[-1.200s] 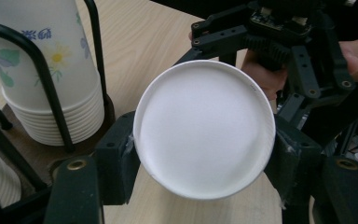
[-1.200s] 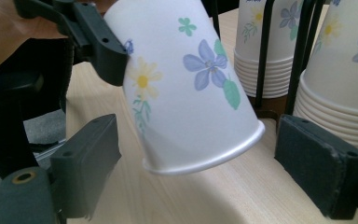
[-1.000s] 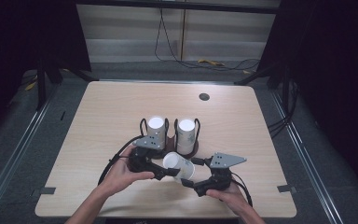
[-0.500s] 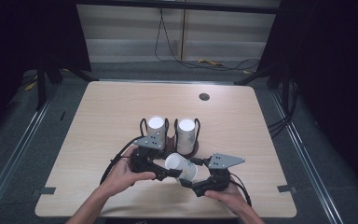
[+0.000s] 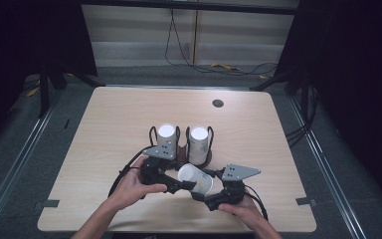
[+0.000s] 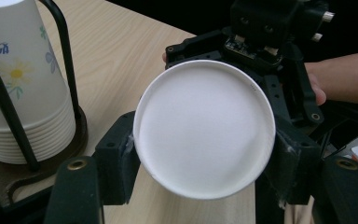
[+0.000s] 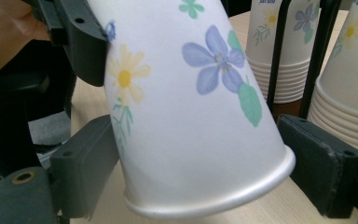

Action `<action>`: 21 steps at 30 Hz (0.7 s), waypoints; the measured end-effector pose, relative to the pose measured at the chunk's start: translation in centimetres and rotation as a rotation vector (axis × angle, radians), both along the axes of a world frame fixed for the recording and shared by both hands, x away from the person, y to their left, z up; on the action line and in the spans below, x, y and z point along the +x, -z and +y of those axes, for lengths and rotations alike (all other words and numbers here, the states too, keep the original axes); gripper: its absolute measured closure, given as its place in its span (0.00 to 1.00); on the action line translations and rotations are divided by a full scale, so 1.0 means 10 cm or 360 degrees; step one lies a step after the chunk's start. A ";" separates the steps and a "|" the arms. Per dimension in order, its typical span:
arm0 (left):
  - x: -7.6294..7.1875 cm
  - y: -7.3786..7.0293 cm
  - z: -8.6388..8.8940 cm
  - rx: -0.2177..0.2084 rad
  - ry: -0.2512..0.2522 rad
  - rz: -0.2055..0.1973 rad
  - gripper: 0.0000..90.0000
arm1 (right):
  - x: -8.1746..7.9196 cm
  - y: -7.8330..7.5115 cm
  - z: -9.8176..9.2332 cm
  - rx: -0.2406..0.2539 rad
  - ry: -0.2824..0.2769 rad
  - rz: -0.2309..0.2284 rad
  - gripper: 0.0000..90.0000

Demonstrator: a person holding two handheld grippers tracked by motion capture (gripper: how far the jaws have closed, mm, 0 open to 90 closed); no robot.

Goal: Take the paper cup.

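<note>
A white paper cup printed with blue and yellow flowers (image 5: 195, 179) lies tipped on its side above the pale wooden desk (image 5: 104, 129), caught between both tools. The left gripper (image 6: 204, 154) has its fingers (image 6: 116, 156) pressed on the cup's closed base end, narrow and holding it. The right gripper (image 7: 205, 163) flanks the rolled rim end; its fingers (image 7: 91, 154) sit against the wall on one side, with a slim gap on the other, so a firm clamp cannot be told. Probably one cup is being pulled free of another nested inside. Beyond the fingers, a black wire holder (image 5: 181, 149) keeps two stacks of matching cups (image 5: 198, 144) upside down.
</note>
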State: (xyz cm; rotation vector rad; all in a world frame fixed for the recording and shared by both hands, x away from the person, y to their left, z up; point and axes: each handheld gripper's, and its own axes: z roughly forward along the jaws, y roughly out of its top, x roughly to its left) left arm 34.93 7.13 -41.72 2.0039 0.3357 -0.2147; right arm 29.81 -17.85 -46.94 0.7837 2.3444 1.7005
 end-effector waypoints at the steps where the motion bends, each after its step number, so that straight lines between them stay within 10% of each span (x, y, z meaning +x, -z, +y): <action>1: 0.00 -0.01 0.00 -0.0011 -0.0004 0.0003 0.39 | 0.00 0.00 0.00 0.0016 -0.0005 0.0006 0.16; 21: 0.01 -0.03 0.03 -0.0036 0.0000 0.0020 0.39 | 0.01 -0.02 -0.05 0.0132 -0.0035 0.0028 0.21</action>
